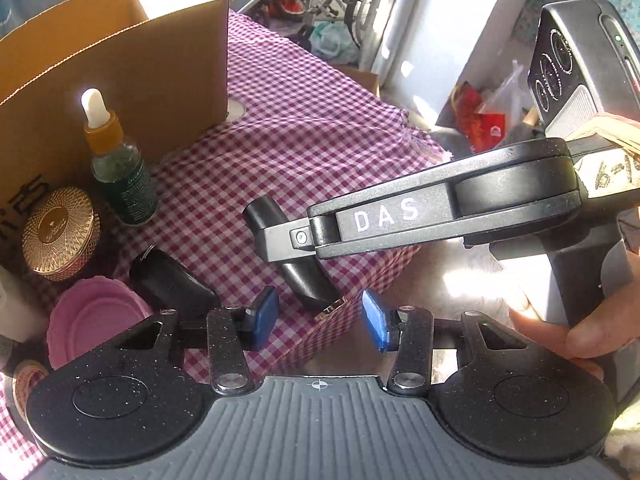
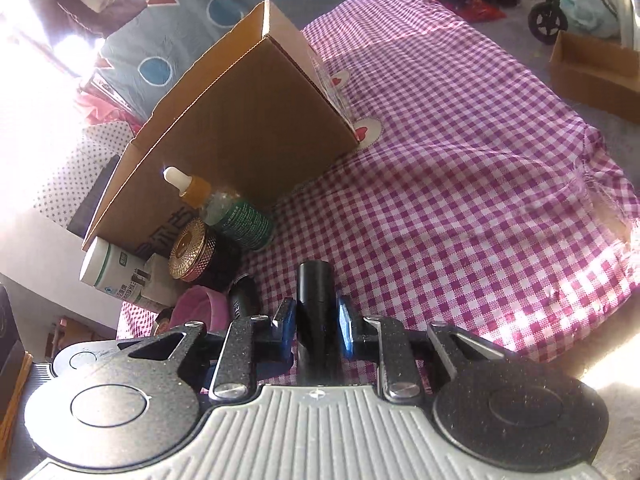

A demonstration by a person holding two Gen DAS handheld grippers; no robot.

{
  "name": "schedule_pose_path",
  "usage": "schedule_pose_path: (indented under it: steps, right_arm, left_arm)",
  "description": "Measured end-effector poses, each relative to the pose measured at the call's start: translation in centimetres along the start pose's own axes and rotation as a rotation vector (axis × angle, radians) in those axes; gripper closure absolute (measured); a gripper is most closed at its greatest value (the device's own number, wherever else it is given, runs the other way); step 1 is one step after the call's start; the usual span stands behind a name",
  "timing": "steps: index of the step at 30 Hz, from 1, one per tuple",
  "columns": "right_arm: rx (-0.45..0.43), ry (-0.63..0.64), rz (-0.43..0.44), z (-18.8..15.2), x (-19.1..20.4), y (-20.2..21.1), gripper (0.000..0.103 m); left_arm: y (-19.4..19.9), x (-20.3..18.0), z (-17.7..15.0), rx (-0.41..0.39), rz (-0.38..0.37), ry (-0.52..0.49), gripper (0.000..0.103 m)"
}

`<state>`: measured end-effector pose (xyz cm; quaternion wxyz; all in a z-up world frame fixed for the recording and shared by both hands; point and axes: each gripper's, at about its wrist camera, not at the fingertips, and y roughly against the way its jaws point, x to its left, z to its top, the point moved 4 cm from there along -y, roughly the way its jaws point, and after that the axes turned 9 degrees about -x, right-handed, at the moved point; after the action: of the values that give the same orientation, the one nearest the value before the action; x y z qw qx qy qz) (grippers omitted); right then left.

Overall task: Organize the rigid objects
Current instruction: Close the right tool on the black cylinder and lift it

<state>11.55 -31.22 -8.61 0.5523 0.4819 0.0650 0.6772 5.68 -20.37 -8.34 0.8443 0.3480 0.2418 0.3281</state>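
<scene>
**Q.** Which relation governs the coming move?

**A.** That between the black tube (image 2: 314,312) and the cardboard box (image 2: 248,128). The right gripper (image 2: 314,322) has its blue-padded fingers (image 2: 345,326) closed narrow on the tube's sides. The tube's long axis runs straight out along the fingers and points roughly toward the box's near lower corner. The box stands open-topped beyond and to the left, well apart from the tube. If the box is the destination, as seems likely, the right hand is the one placed to deliver.

**Q.** And the left gripper?

**A.** The left gripper (image 1: 320,322) holds nothing; its fingers (image 1: 264,312) stand partly open over the checked cloth (image 1: 320,128) on the desk. The tube (image 1: 298,256) lies just beyond them, below the right gripper's arm, which crosses in front of the box's right side.

**Q.** What else lies relative to the box?

**A.** Against its near wall stand a dropper bottle (image 1: 120,160) and a gold-lidded jar (image 1: 60,236). Nearer still are a black key fob (image 1: 172,284) and a pink lid (image 1: 96,320). A white bottle (image 2: 116,272) lies on its side at the box's left corner.

**Q.** Materials and shapes?

**A.** The tube is a smooth, glossy, rigid cylinder with a gold band at one end, and it may slip if tilted. The dropper bottle is clear glass with a rubber bulb. The jar lid is embossed metal. The box is matte corrugated card, and the cloth is soft woven gingham.
</scene>
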Motion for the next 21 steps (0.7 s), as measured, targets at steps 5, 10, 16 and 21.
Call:
schedule_pose_path:
  steps: [5, 10, 16, 21]
  right_arm:
    - [0.007, 0.007, 0.0, 0.0, 0.1, 0.2, 0.079]
    - [0.01, 0.036, -0.009, 0.0, 0.4, -0.2, 0.08]
    - [0.0, 0.048, 0.003, 0.0, 0.3, -0.3, 0.079]
    - [-0.017, 0.041, 0.003, -0.3, 0.5, 0.0, 0.079]
  left_arm:
    - [-0.9, -0.1, 0.7, -0.004, 0.039, -0.015, 0.057]
    - [-1.3, -0.1, 1.1, -0.01, 0.077, -0.038, 0.057]
    - [-1.3, -0.2, 1.1, -0.026, 0.089, -0.043, 0.056]
    - [-0.9, 0.3, 1.2, -0.029, 0.075, 0.003, 0.058]
